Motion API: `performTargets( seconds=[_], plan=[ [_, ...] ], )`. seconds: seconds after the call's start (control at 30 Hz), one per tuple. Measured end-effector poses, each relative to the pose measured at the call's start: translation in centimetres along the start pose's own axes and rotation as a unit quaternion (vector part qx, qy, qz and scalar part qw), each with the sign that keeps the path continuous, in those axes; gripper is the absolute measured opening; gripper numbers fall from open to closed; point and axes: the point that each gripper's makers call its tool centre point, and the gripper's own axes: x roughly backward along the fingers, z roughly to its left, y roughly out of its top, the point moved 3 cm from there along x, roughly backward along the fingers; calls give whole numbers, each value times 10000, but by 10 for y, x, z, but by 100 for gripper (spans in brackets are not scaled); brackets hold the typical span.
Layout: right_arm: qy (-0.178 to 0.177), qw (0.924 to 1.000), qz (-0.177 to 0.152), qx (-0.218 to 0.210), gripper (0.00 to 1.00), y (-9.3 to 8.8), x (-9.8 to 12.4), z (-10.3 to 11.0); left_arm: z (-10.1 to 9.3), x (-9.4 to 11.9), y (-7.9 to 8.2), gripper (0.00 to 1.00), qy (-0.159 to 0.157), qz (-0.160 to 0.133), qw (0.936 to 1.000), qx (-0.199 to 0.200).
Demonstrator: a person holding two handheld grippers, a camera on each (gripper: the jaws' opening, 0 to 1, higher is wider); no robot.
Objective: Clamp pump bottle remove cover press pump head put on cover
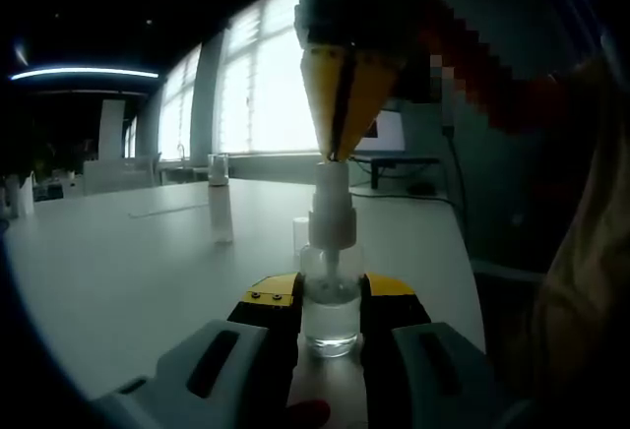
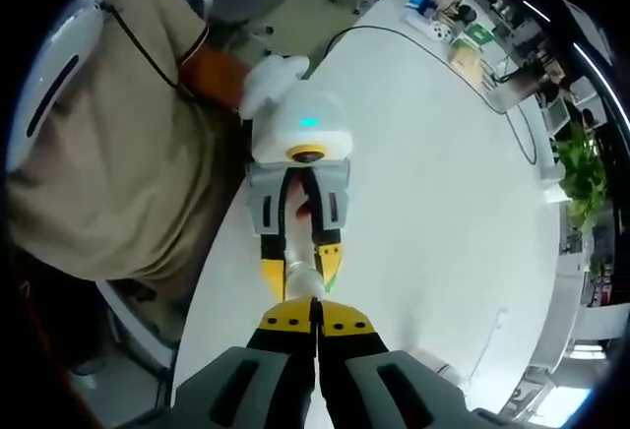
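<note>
While clamped, clear pump bottle stands upright, white head uncovered.

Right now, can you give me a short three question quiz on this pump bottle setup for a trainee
1. True or false: the left gripper is clamped on the pump bottle.
2. The right gripper meets the bottle at: A) its base B) the pump head C) not at all.
3. Fill in: the clear cover stands upright on the white ____, apart from the bottle.

Key: 1 true; 2 B; 3 table.
</note>
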Motion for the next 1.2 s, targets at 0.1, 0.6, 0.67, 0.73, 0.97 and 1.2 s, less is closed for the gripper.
performTargets(
  seconds=[0.1, 0.6, 0.67, 0.73, 0.97, 1.2],
  plan=[
    [-176, 9998, 37, 50, 0, -3, 0, -1, 0, 0, 0, 14, -13, -1, 10000, -1],
    [-504, 9966, -643, -140, 0, -5, 16, 4, -2, -1, 0, 14, -10, -1, 10000, -19],
    [-549, 9960, -688, -181, 0, -7, 15, 5, -1, -1, 0, 14, -5, 0, 10000, -18],
    [-584, 9954, -733, -203, 0, -9, 15, 5, 0, -1, 0, 14, 9, 0, 10000, -13],
    [-737, 9919, -959, -384, 0, -16, 17, 6, 1, -1, -1, 14, 9, -1, 10000, -19],
    [-901, 9872, -1190, -555, 0, -21, 19, 11, 1, -1, -1, 14, 10, -1, 10000, -16]
  ],
)
